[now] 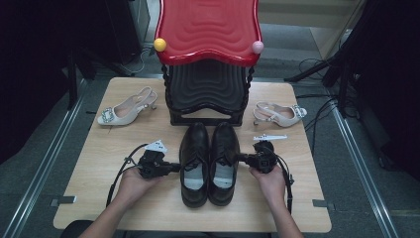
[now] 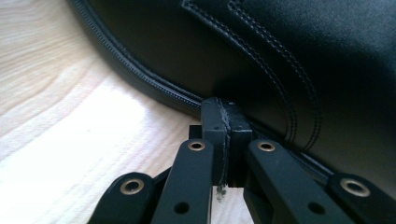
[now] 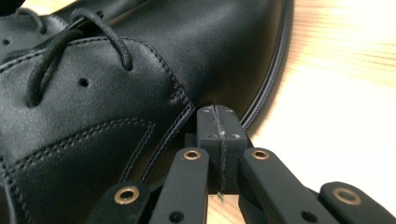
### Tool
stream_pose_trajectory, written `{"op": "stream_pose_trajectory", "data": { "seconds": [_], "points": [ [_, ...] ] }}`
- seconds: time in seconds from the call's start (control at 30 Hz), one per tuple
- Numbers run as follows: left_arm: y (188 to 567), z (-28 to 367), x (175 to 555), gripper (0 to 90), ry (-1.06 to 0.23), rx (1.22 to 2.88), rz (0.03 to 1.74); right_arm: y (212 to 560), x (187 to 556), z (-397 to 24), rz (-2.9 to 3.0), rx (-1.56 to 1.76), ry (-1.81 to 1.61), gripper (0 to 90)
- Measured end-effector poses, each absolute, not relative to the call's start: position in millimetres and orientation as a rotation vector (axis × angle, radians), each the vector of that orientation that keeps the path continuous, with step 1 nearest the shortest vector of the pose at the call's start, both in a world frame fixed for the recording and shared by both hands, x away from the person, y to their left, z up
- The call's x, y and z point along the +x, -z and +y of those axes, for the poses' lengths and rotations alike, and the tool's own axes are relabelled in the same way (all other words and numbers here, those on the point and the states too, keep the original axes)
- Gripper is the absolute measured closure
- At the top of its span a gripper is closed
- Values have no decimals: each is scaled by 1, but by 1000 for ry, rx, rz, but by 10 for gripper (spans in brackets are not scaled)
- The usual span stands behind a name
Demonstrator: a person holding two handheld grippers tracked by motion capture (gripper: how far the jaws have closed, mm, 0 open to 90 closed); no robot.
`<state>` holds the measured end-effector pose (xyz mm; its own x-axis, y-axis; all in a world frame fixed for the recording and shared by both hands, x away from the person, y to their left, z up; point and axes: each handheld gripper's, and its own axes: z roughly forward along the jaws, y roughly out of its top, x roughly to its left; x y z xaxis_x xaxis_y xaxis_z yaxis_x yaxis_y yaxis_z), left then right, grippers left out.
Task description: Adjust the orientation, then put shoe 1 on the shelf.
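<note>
- though neither gripper holds anything, both sit pressed against the pair: the left gripper point(image 1: 174, 167) has its jaws pressed together with nothing between them, tips against the outer flank of the left black shoe point(image 1: 194, 163); the right gripper point(image 1: 242, 158) is likewise closed and empty, tips against the outer flank of the right black shoe point(image 1: 223, 161).
- location: the two shoes stand side by side, touching, in the middle of the wooden table point(image 1: 99, 198), heels toward the person, toes pointing at the rack.
- left gripper view: closed tips point(image 2: 226, 122) meet the shoe just above the welt seam point(image 2: 140, 74), low on the sidewall.
- right gripper view: closed tips point(image 3: 218, 126) rest below the lace panel point(image 3: 70, 51), near the sole edge.
- handling, judged: smooth polished leather, likely slippery under hard pads; upper gives when squeezed, sole and heel counter stiff; moderate weight, not fragile but scuffs easily.
- best hold, judged: pinch the collar rim at the opening, or the heel counter; squeezing the pair from both sides risks slip.
- farther off: red-topped shoe rack point(image 1: 208, 29) behind the toes, well clear; one beige heeled sandal point(image 1: 126, 108) to its left, another point(image 1: 280, 114) to its right.
</note>
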<state>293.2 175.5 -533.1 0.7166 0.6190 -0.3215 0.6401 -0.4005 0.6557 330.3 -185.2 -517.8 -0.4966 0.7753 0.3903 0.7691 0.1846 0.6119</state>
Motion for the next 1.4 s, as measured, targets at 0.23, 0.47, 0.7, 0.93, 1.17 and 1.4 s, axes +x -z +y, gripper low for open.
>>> {"op": "stream_pose_trajectory", "data": {
  "seconds": [0.23, 0.47, 0.7, 0.93, 1.17, 1.4],
  "points": [
    [535, 166, 282, 900, 70, 2119, 925, 515, 336, -184, 2401, 1544, -1189, 900],
    [536, 158, 275, 900, 77, 2124, 896, 515, 342, -185, 2374, 1539, -1182, 900],
    [531, 159, 273, 826, 46, 2161, 896, 515, 346, -194, 2377, 1567, -1260, 900],
    [517, 174, 270, 629, 79, 2113, 909, 499, 333, -202, 2354, 1501, -1368, 773],
    [516, 182, 273, 536, 63, 2135, 938, 480, 324, -202, 2373, 1471, -1379, 737],
    [512, 193, 274, 496, 44, 2112, 954, 465, 311, -192, 2424, 1413, -1390, 713]
  ]
}}
